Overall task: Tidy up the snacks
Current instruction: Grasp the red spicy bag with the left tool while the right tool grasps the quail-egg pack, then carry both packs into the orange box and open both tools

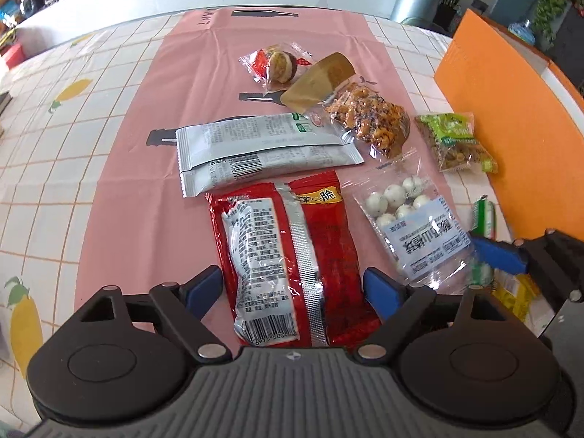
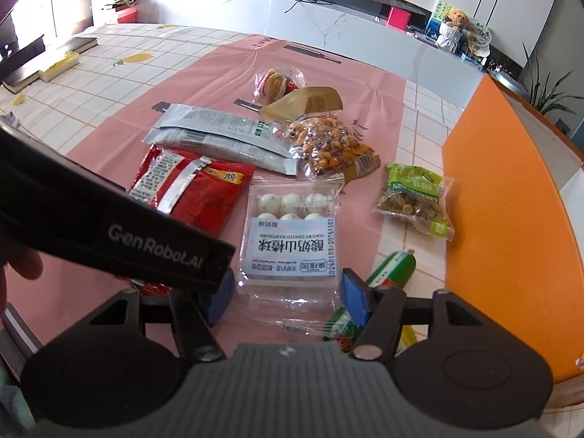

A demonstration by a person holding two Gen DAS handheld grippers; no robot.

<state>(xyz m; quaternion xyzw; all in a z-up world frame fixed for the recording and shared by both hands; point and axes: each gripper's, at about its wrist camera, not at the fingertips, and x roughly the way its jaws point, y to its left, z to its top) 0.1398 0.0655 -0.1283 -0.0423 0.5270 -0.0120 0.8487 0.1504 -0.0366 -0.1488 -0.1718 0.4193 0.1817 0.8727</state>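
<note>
1. The red snack packet (image 1: pixel 288 255) is seen lying flat, printed back up, on the pink mat (image 1: pixel 153 168), directly between the wide-spread fingers of the left gripper (image 1: pixel 292 284); nothing is held.
2. The clear pack of yogurt-coated hawthorn balls (image 2: pixel 292 230) is framed in the same way by the right gripper (image 2: pixel 284 292), whose fingers are also set wide with nothing gripped.
3. A pick-up appears to be in preparation; whether either pack is already touched cannot be told.
4. For the next move, each gripper would probably need to be lowered and closed on a pack edge, since thin film is likely to slip.
5. Ahead of the left gripper, two grey bars (image 1: pixel 262 153) are stacked, with a peanut bag (image 1: pixel 368 116), a tan wedge pack (image 1: pixel 321 80) and a wrapped cake (image 1: pixel 277 64) beyond.
6. To the right gripper's right, a green nut bag (image 2: pixel 416 200) and a green sausage (image 2: pixel 387 266) lie before an orange box (image 2: pixel 511 197), judged the likely destination.
7. The left gripper's body crowds the right view, so a clash may be risked.
</note>
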